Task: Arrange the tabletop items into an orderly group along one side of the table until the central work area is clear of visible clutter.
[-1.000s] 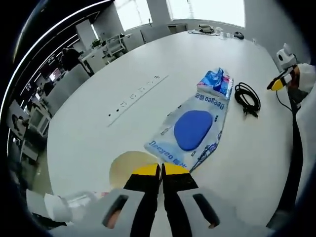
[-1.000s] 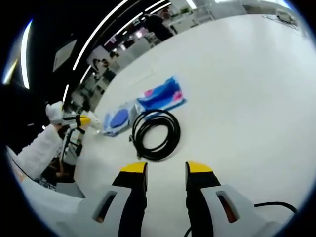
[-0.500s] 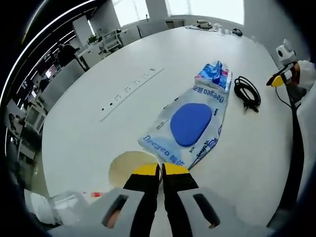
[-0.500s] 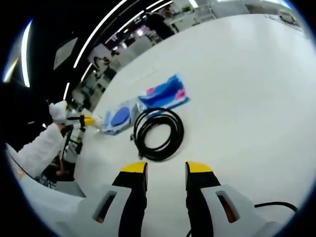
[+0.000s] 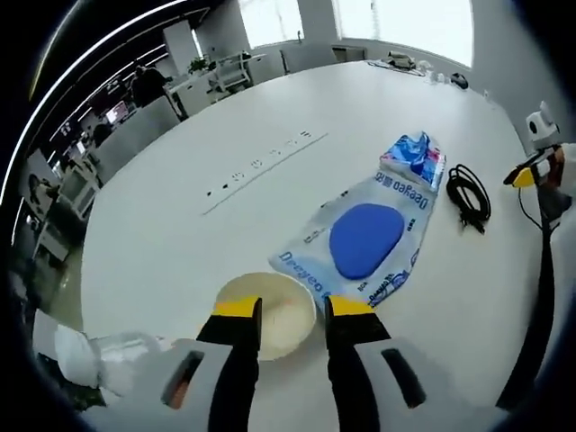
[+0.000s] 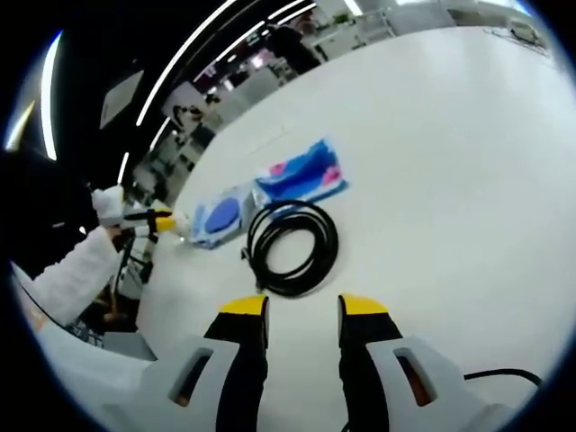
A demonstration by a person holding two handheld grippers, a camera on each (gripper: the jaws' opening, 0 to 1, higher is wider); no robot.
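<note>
At lower centre of the left gripper view, a cream bowl (image 5: 267, 310) sits on the white worktop (image 5: 207, 243) just ahead of our left hand-held gripper (image 5: 293, 308), jaws spread and empty, a blue wipes pack (image 5: 367, 241) touching its rim. Our right hand-held gripper (image 6: 304, 307), also spread, hovers short of the coiled black cable (image 6: 290, 247). We judge gathering underway; next, close on the cable.

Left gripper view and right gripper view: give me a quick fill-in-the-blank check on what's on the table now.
1. The left claw is ____.
2. Ahead of the right claw lies a coiled black ____.
3. The pale bowl sits beside a wipes pack with an oval ____ lid.

Missing words: open; cable; blue
</note>
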